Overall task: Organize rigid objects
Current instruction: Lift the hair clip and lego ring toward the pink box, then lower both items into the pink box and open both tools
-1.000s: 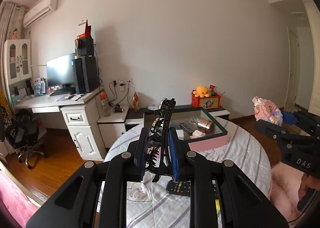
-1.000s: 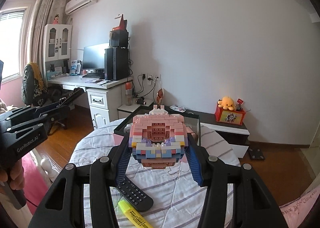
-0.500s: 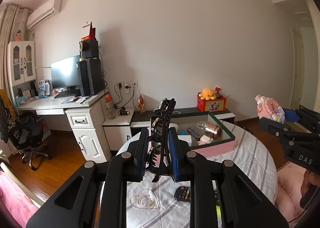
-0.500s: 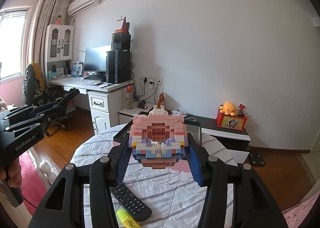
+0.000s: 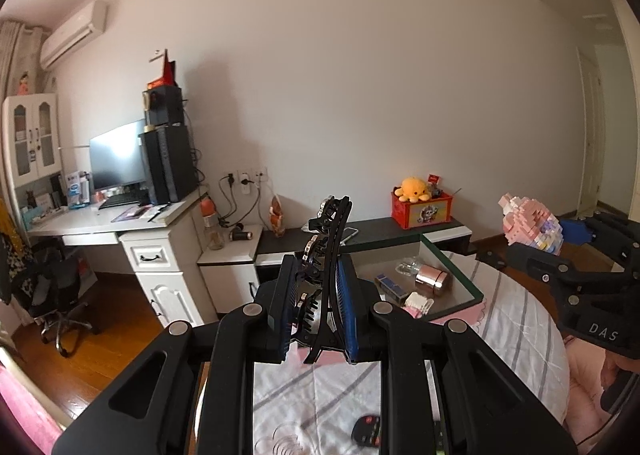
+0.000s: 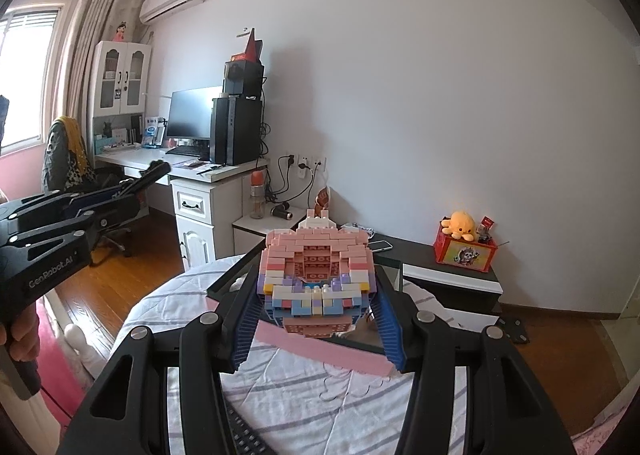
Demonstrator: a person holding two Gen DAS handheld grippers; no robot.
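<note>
My left gripper (image 5: 316, 311) is shut on a black hair claw clip (image 5: 326, 255), held upright in the air above the table. My right gripper (image 6: 316, 319) is shut on a pink and pastel brick model (image 6: 316, 275), held just before the pink-sided storage box (image 6: 320, 347). In the left wrist view the brick model (image 5: 528, 225) and right gripper show at the right, beside the box (image 5: 452, 275), which holds a rose-gold tube, a blue stick and small items.
The round table has a striped white cloth (image 5: 516, 327). A black remote (image 5: 366, 429) lies near the front; it also shows in the right wrist view (image 6: 244, 435). A white desk (image 5: 132, 223) with a monitor stands left, a low black shelf (image 5: 400, 227) behind.
Both grippers have moved forward toward the box with their objects still held. The box looks larger and closer, and the remote has slid toward the bottom edge of both views.
</note>
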